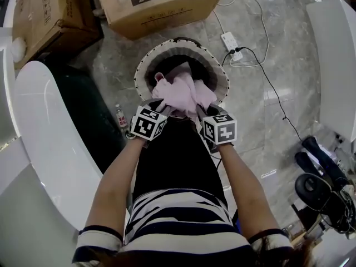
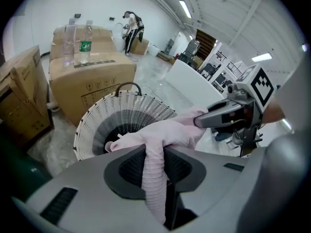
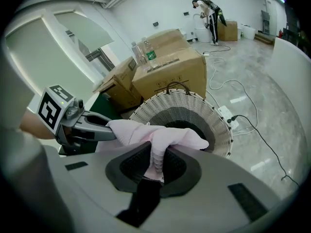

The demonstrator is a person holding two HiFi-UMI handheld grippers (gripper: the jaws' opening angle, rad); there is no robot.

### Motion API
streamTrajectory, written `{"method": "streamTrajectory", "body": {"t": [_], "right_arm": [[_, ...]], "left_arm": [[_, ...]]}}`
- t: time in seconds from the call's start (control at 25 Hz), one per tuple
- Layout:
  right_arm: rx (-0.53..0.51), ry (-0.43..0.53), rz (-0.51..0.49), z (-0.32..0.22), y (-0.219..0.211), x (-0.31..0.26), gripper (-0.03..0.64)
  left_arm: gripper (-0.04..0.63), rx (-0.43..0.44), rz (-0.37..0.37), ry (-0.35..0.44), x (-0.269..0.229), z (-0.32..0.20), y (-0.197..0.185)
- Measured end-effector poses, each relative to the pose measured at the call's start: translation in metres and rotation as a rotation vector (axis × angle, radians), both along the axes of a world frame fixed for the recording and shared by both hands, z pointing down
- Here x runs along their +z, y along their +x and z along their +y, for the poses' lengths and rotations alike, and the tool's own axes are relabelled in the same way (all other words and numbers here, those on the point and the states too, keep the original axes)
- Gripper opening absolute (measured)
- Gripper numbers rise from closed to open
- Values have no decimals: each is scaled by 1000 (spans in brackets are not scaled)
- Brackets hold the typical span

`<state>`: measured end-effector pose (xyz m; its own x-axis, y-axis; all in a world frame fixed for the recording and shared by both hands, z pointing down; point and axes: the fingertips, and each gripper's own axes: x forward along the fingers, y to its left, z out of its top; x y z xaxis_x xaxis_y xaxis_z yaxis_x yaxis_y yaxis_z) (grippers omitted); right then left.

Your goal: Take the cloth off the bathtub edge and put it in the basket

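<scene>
Bathtub [image 1: 47,143] rim is seen at left, a cardboard box [image 1: 167,7] beyond. A white woven basket [image 1: 218,71] is set on the marble floor, and a pink cloth [image 1: 183,93] is held bunched over its opening, with the left gripper [image 1: 162,109] and right gripper [image 1: 201,113] each clamped on the fabric.

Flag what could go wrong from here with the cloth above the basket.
1. Both the left gripper and right gripper pinch the cloth; an uneven release could leave it dangling from one.
2. The cloth hangs by the near rim of the basket, so a fold may drape outside.
</scene>
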<state>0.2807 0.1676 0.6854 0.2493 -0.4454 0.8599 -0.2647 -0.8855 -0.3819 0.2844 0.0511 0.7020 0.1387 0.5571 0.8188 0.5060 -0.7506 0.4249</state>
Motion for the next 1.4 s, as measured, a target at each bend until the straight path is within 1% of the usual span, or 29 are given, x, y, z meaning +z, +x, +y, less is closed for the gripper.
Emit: {"method": "streamTrajectory", "body": {"t": [0.12,0.2,0.32,0.4,0.48,0.56,0.6,0.68,0.76,0.84,0.96,1.24,1.4], "right_arm": [[34,-28,-1,6,1,5,64],[36,-42,4,9,2,5,67],[17,-16,0,7,2,-1,75],[29,21,5,6,4,-6,75],[58,49,18,8,8,-12,92],[83,61,46,10,13,-20,92],[88,63,62,11,16,-24,92],[88,65,85,11,18,-32,89],[88,72,97,9,17,-38,80],[94,78,105,8,15,-44,71],[99,77,122,10,9,-53,60],[105,79,134,17,-7,-73,48],[99,91,158,17,-14,-87,44]], "left_arm": [[97,-8,-52,-21,9,4,2],[103,3,-47,-6,10,4,6],[118,46,9,60,8,1,11],[137,41,41,85,6,-2,14],[158,-3,95,84,-2,-6,23],[158,-56,160,73,-16,-9,35],[158,-77,177,64,-22,-9,40],[152,-111,175,40,-32,-7,44],[121,-137,161,26,-38,-9,44],[87,-150,157,26,-42,-11,40],[57,-157,160,21,-50,-13,30],[43,-207,146,-35,-78,-8,11],[43,-206,163,-55,-96,0,7]]}}
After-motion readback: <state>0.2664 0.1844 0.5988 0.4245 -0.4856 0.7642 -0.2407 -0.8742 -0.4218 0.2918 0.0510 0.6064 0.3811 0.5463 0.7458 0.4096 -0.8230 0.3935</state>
